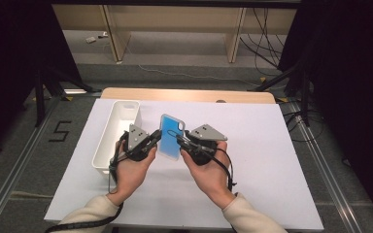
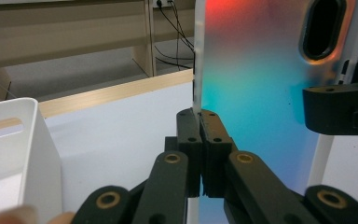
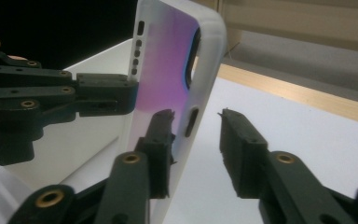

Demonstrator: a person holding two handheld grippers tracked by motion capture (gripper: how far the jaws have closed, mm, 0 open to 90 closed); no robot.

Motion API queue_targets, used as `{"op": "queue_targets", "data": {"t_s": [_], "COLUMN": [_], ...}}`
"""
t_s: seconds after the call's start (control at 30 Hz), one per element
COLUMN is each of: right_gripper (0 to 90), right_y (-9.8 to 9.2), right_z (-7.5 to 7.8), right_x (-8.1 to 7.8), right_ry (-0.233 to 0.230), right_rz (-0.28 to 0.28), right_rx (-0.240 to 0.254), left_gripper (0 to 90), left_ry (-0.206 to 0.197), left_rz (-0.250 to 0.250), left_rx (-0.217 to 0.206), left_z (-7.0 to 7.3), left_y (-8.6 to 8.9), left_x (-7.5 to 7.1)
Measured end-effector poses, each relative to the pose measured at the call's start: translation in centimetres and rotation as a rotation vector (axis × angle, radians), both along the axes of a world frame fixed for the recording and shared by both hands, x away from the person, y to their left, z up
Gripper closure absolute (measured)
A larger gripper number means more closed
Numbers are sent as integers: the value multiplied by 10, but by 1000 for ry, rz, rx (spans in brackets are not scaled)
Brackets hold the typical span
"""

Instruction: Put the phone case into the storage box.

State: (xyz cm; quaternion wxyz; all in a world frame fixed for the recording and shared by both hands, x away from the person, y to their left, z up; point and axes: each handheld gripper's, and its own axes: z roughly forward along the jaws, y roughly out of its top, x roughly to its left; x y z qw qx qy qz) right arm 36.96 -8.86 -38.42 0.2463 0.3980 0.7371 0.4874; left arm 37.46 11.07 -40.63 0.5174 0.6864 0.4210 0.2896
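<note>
1. Currently the phone case (image 1: 171, 136), blue in the high view with a translucent white rim and a camera cutout, is held up off the white tabletop (image 1: 252, 165), between both hands.
2. Left tool (image 1: 156, 139): jaws together, clamped on the case's left edge; the left gripper view shows the pads pinching the rim.
3. Right tool (image 1: 180, 141): jaws apart, straddling the case's right edge; one pad is just beside or against the case, the other stands clear.
4. White bin (image 1: 118, 131) sits on the tabletop just left of the left hand (image 1: 133, 170).
</note>
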Motion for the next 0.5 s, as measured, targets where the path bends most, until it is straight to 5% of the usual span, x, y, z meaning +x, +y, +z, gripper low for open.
{"op": "queue_targets", "data": {"t_s": [0.5], "right_gripper": [371], "right_y": [-1], "right_z": [3], "right_x": [-5], "right_ry": [-41], "right_rz": [53], "right_rx": [36], "left_gripper": [882], "left_ry": [6], "left_rz": [16], "left_rx": [-3], "left_z": [1], "left_y": [3], "left_x": [2]}}
